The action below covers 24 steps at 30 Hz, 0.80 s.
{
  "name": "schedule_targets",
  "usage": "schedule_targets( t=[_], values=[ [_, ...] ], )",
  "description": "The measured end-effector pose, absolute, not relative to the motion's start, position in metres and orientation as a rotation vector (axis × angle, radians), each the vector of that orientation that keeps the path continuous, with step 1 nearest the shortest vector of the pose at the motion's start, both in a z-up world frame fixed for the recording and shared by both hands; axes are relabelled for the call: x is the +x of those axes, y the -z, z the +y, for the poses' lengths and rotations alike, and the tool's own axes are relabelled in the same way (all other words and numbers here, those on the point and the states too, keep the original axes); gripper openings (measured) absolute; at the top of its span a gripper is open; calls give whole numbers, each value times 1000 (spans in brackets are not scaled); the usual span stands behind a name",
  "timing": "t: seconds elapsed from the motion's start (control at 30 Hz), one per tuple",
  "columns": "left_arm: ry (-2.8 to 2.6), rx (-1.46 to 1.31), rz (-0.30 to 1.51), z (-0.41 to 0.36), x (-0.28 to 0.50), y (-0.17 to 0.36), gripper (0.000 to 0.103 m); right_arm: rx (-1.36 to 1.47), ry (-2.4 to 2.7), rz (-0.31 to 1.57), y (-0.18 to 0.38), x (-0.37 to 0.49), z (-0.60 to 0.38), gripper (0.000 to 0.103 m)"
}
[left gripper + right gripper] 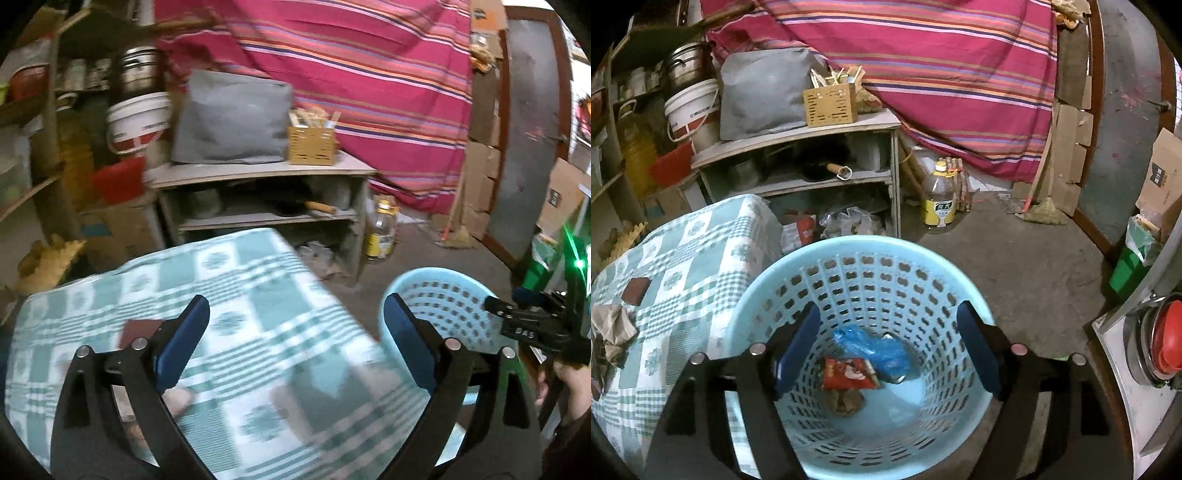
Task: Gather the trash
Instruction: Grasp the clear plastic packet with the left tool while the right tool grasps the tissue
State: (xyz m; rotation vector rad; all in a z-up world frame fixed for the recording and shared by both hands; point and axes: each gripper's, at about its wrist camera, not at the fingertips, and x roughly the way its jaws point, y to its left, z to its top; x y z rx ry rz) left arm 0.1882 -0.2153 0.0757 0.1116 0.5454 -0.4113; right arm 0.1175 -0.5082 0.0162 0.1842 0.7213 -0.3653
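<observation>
My left gripper [295, 306] hangs open over the green-and-white checked tablecloth [258, 332], with nothing between its blue pads. A small dark red-brown square [138, 328] lies on the cloth beside the left finger. My right gripper [889, 310] is open above the light blue perforated basket [923, 280], and its jaws are empty. At the basket's bottom lie a red snack wrapper [849, 374], a blue plastic bag [875, 349] and a brownish crumpled scrap [846, 400]. On the cloth left of the basket are the same brown square [637, 290] and a crumpled grey-brown wad [613, 325].
The basket [443, 295] stands on the floor right of the table. Behind it are a grey shelf unit [812, 136], a yellow-labelled bottle [938, 201], a striped red cloth [942, 74] and a broom [1045, 214]. A green bin [1126, 269] stands at right. A hand [569, 384] shows at the right edge.
</observation>
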Motion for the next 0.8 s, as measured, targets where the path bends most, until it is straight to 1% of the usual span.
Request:
schedule_targets(
  t=[0.03,0.07,0.23,0.33,0.37,0.43,0.57,0.67,0.8],
  values=[
    [393,106,547,-204,188,-77,94,179,365,717,-18,117,-502,87],
    [370,101,549,-190,188,-78,94,173,368,710,-20,116,-497,88],
    [243,124,546,-129,184,-73,96,148,361,687,-30,114,-462,88],
    [180,111,572,-92,183,-60,96,132,352,680,-31,115,-440,89],
    [169,106,583,-84,183,-56,97,124,349,678,-31,116,-430,93],
    [138,93,617,-63,181,-42,97,115,346,670,-29,116,-415,96],
    [124,60,687,-42,176,-14,97,98,315,678,-21,118,-385,96],
    [108,74,730,-36,169,11,97,77,298,698,-14,120,-369,96],
    [107,70,774,-30,167,32,96,62,282,721,-5,122,-358,96]
  ],
)
